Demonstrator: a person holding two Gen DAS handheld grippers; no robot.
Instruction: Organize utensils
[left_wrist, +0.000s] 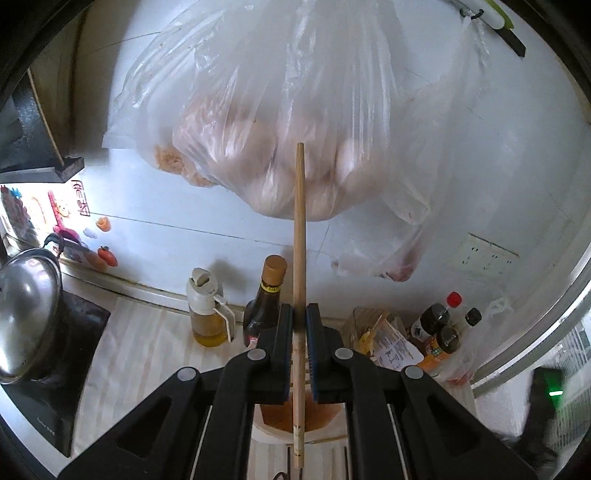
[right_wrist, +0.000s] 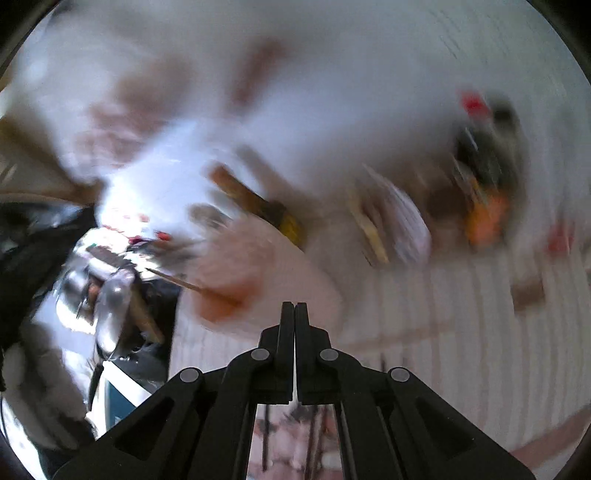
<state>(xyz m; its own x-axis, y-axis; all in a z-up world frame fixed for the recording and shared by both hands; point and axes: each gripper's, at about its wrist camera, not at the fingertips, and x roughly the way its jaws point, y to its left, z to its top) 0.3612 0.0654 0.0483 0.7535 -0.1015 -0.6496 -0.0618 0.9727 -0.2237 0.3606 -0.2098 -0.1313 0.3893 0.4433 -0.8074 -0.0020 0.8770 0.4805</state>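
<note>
While your left gripper (left_wrist: 299, 314) clamps the chopstick (left_wrist: 300, 236) upright mid-carry, your right gripper (right_wrist: 294, 314) is clenched on nothing, its view blurred. Next you need a holder for it, and none shows. Bottles (left_wrist: 266, 295) stand just beyond, and the hanging bag (left_wrist: 280, 110) crowds the tip.

— What's my left hand-held gripper (left_wrist: 300, 314) made of?
— Matt black plastic; the chopstick (left_wrist: 300, 236) is smooth pale wood.
— Upper frame?
— Thin glossy plastic bag (left_wrist: 258, 92). Lower left, my polished metal pot lid (left_wrist: 27, 306).
</note>
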